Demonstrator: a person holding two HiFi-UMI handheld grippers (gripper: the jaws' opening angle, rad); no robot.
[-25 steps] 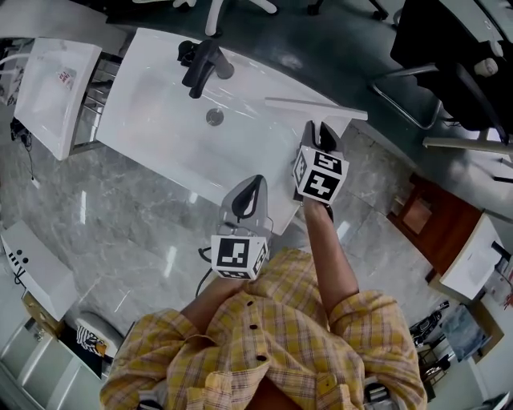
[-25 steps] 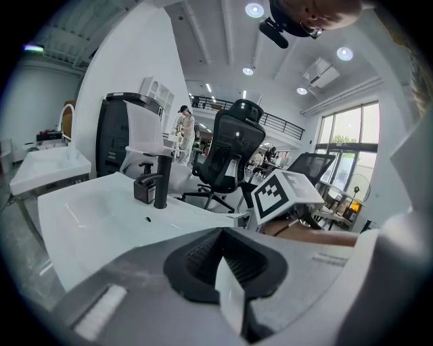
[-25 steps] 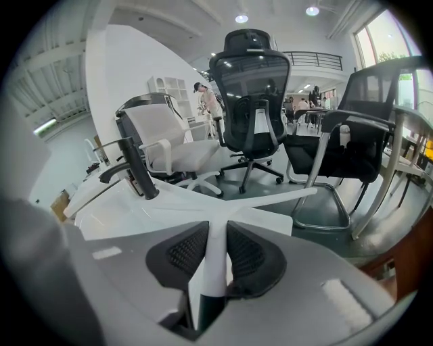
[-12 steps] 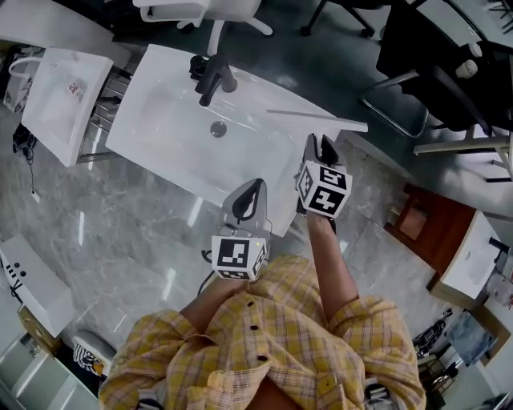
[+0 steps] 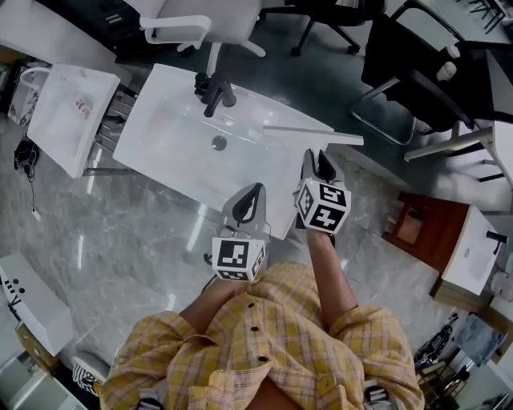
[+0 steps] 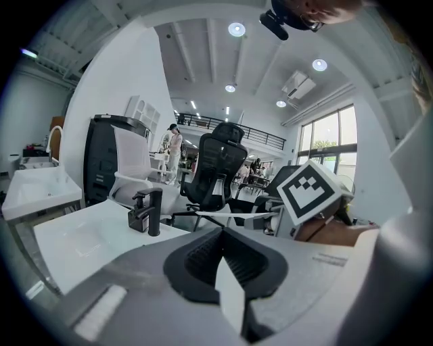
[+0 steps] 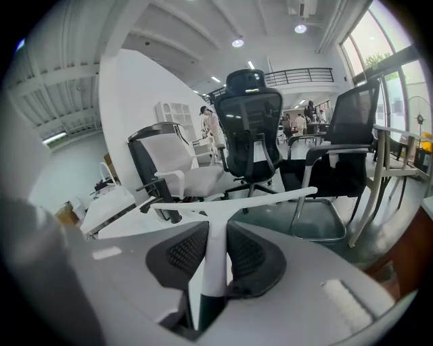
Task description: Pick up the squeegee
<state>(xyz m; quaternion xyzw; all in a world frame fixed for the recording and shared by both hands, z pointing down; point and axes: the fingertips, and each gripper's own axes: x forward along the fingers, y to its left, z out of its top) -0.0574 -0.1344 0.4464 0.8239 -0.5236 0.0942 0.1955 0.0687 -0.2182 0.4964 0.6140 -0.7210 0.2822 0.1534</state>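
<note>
The squeegee (image 5: pixel 313 134) is white, with a long thin blade and a short handle. My right gripper (image 5: pixel 318 162) is shut on its handle and holds it above the right end of the white sink top (image 5: pixel 172 156). In the right gripper view the handle (image 7: pixel 214 253) stands between the black pads and the blade (image 7: pixel 237 201) runs crosswise past my right gripper (image 7: pixel 216 233). My left gripper (image 5: pixel 252 194) hovers over the sink top's near edge, shut and empty. In the left gripper view my left gripper (image 6: pixel 220 234) has its pads together, and the blade (image 6: pixel 230 215) shows as a thin bar beyond.
A black faucet (image 5: pixel 215 90) stands at the back of the sink top. A second white basin (image 5: pixel 72 112) sits to the left. Office chairs (image 5: pixel 200 24) and a black chair (image 5: pixel 417 64) stand behind. A brown cabinet (image 5: pixel 417 224) is at the right on the marble floor.
Both grippers have risen away from the sink top, which now looks smaller. The squeegee has gone up with the right gripper.
</note>
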